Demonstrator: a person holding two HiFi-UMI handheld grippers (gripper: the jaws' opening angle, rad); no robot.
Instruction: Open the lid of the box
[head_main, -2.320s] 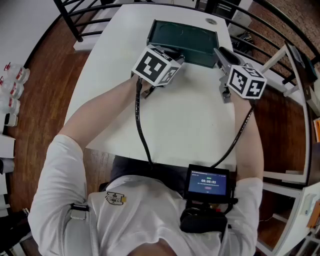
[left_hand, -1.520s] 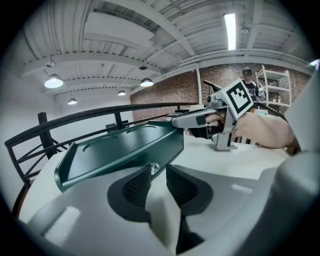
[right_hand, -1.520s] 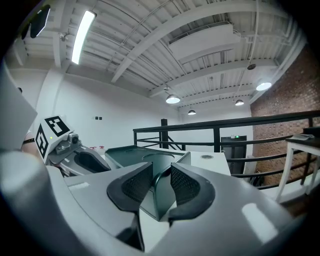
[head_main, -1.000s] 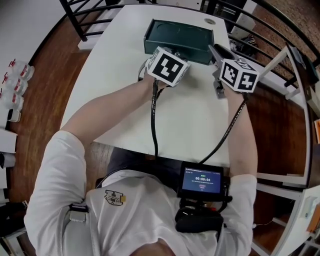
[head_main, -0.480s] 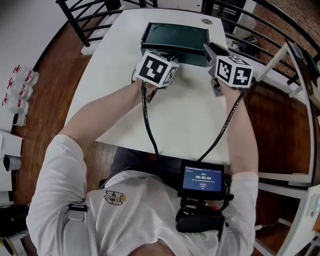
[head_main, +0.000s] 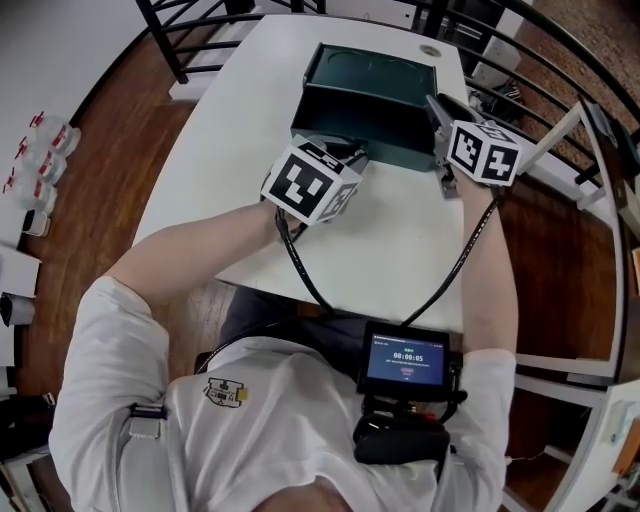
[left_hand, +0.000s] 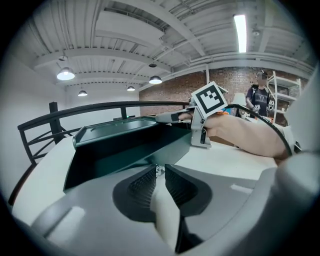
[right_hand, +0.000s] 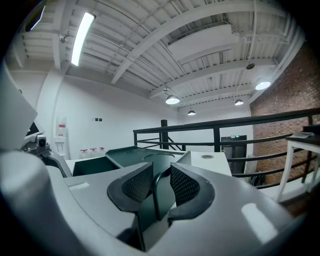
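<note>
A dark green box (head_main: 372, 78) stands at the far end of the white table (head_main: 390, 240). Its lid (left_hand: 112, 131) is raised at the front, with a dark gap (head_main: 355, 118) under it. My left gripper (head_main: 345, 155) is at the lid's front edge. Its jaws are closing, and its pads pinch a small silver clasp (left_hand: 159, 171). My right gripper (head_main: 437, 105) is at the box's right end, shut on the green wall (right_hand: 156, 202) between its pads. The right gripper's marker cube (left_hand: 209, 99) also shows in the left gripper view.
A black railing (head_main: 170, 40) curves round the far side of the table above a wooden floor. A small round disc (head_main: 430, 50) lies on the far right corner. White frames (head_main: 590, 350) stand to the right, bottles (head_main: 40, 150) to the left. A person (left_hand: 260, 97) stands far behind.
The lid's front edge has risen and a dark gap has opened beneath it. My left gripper has drawn back toward me and up with it. The right gripper stays at the box's right end.
</note>
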